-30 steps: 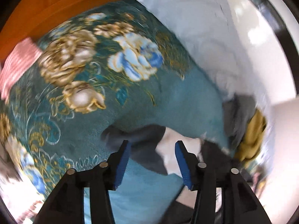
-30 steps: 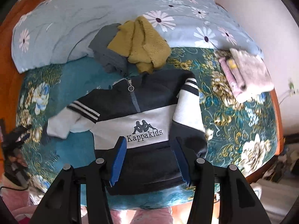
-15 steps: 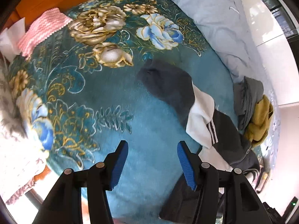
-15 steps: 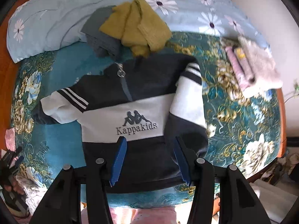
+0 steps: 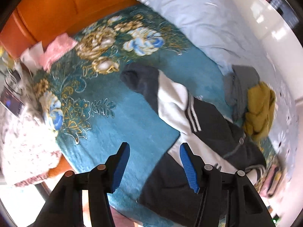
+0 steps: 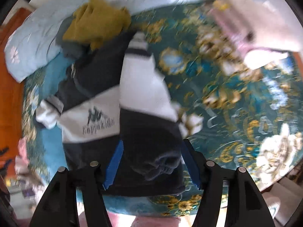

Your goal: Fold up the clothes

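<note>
A dark navy and white Kappa sweatshirt (image 6: 106, 113) lies spread on the teal floral bedspread (image 6: 236, 98). In the left wrist view its sleeve (image 5: 170, 98) stretches out to the left over the bedspread. My left gripper (image 5: 154, 162) is open and empty, above the bedspread beside the sweatshirt's lower left edge. My right gripper (image 6: 151, 162) is open, with the cuff of the other sleeve (image 6: 161, 164) lying between its jaws. That sleeve lies folded down along the body.
A mustard garment (image 6: 98, 19) and a grey one (image 5: 244, 83) are piled at the sweatshirt's collar against the pale blue duvet (image 5: 198, 19). Folded pink clothes (image 6: 251, 24) lie at the right. A pink knit (image 5: 58, 47) lies by the orange headboard (image 5: 47, 9).
My right gripper has swung right and down onto the sleeve cuff; the view is blurred. My left gripper has pulled back from the left sleeve, which now lies flat.
</note>
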A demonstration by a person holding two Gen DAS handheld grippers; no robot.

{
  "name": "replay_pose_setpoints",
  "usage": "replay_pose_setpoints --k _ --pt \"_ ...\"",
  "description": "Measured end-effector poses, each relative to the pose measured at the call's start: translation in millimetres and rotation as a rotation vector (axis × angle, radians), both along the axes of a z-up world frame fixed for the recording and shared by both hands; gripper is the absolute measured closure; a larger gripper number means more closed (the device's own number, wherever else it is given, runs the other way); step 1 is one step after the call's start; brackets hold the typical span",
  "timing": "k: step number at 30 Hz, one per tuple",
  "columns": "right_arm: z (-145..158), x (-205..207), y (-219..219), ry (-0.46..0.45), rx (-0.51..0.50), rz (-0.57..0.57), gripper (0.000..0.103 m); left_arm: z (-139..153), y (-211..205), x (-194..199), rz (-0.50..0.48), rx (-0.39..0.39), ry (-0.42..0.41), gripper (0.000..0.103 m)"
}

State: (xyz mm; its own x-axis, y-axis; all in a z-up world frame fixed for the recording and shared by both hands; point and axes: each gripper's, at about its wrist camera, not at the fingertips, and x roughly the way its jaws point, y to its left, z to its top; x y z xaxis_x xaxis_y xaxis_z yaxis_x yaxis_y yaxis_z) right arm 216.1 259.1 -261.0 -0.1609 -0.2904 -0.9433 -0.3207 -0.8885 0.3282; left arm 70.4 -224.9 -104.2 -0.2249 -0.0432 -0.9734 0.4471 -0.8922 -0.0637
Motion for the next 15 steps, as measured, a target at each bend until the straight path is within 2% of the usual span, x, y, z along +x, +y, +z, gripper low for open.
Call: replay_pose_setpoints --k 3,5,9,13,14,15 --pt "-27 -4 -32 -0.007 -0.078 0.147 0.038 18 26 5 -0.040 -0.062 -0.001 0.044" --pt "-44 -7 -59 -0.016 -0.097 0.269 0.037 28 34 9 -0.027 -0.093 -0.001 0.044" --pt "-69 -11 -94 -0.023 -0.032 0.451 0.037 41 43 22 0.007 -0.137 -0.008 0.043" --pt "-98 -8 -113 -0.078 0.118 0.606 0.037 45 47 33 0.034 -0.176 -0.028 0.042" --pt "-103 -7 -114 -0.093 0.142 0.627 0.040 45 47 35 0.044 -0.180 -0.032 0.042" --pt "-105 -6 -112 -0.105 0.146 0.630 0.057 46 47 37 0.053 -0.183 -0.037 0.042"
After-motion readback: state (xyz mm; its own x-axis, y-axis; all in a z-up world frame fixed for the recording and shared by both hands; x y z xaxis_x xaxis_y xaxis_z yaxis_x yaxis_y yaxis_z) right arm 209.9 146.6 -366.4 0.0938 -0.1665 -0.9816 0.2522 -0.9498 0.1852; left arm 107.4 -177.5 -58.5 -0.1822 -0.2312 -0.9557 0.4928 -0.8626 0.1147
